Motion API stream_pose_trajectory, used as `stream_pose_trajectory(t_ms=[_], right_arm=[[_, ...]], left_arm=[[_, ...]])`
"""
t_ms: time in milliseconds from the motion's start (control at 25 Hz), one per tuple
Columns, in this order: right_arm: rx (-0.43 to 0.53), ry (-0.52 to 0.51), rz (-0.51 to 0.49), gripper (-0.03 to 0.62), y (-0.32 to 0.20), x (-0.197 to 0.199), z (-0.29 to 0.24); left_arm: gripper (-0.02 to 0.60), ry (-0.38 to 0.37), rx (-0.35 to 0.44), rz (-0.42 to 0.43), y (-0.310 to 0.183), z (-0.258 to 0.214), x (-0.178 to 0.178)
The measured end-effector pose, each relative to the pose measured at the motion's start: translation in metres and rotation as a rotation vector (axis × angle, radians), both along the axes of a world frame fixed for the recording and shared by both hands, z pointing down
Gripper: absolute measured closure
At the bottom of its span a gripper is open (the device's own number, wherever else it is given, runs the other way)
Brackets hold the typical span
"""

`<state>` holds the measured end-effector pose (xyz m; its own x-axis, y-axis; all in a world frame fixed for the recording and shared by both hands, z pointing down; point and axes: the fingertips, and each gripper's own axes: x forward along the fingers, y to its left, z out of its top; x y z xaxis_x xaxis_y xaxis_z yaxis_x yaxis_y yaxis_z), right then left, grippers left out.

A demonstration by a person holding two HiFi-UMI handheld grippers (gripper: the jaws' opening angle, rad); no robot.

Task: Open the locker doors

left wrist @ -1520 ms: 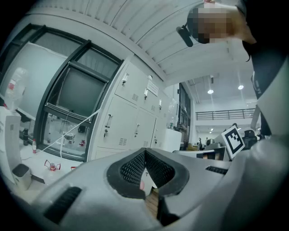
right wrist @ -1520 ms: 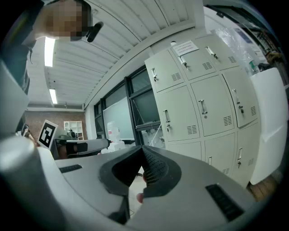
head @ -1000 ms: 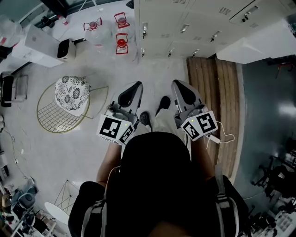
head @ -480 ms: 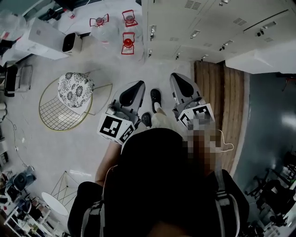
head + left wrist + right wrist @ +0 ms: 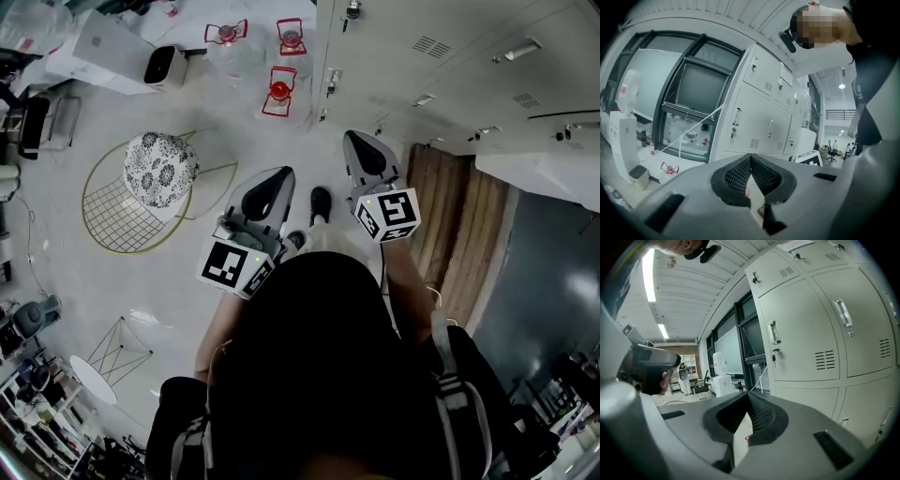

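The pale grey lockers [image 5: 441, 66] stand ahead at the top right of the head view, all doors closed. In the right gripper view a door with a vertical chrome handle [image 5: 774, 332] fills the right side, and a second handle [image 5: 843, 312] sits on the neighbouring door. My right gripper [image 5: 353, 139] is raised toward the lockers, short of them, its jaws shut with nothing between them [image 5: 749, 394]. My left gripper [image 5: 278, 173] is held lower and further back, also shut and empty [image 5: 750, 157]. Its view shows the lockers [image 5: 764, 117] from further off.
A gold wire chair with a patterned cushion [image 5: 150, 173] stands to the left. Red-framed lanterns [image 5: 279, 91] and a white box appliance [image 5: 164, 64] sit on the floor near the lockers' left end. A wooden strip [image 5: 459, 225] runs along the lockers' base.
The person has stepped toward the lockers, which now loom larger. The right gripper has gone forward and up toward them; the left has stayed about level.
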<state>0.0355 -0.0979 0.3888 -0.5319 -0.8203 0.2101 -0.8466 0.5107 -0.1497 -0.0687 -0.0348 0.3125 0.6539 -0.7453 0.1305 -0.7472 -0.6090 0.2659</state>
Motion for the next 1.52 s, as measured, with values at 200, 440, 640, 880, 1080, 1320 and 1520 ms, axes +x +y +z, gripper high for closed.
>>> stream_pose_trajectory(t_ms=[200, 440, 640, 880, 1080, 1320, 1520], right_arm=[[-0.041, 0.023, -0.036, 0.589, -0.043, 0.002, 0.037], [-0.097, 0.070, -0.041, 0.589, -0.085, 0.005, 0.084], [-0.141, 0.109, -0.023, 0.589, -0.114, 0.006, 0.126], [-0.190, 0.135, -0.004, 0.575, -0.141, 0.003, 0.169], [-0.223, 0.161, 0.023, 0.563, -0.162, 0.000, 0.198], [-0.258, 0.202, 0.054, 0.523, -0.185, 0.002, 0.231], [-0.285, 0.226, 0.080, 0.485, -0.200, 0.001, 0.256]], left_arm=[[0.563, 0.001, -0.020, -0.059, -0.027, 0.010, 0.001], [0.563, -0.016, -0.063, -0.089, -0.050, 0.027, 0.009], [0.564, 0.007, -0.050, -0.084, -0.066, 0.029, 0.016], [0.564, -0.033, -0.129, -0.088, -0.072, 0.049, 0.008], [0.563, -0.052, -0.172, -0.097, -0.079, 0.060, 0.000], [0.564, -0.064, -0.184, -0.100, -0.084, 0.068, -0.002], [0.563, -0.078, -0.208, -0.107, -0.082, 0.075, -0.007]])
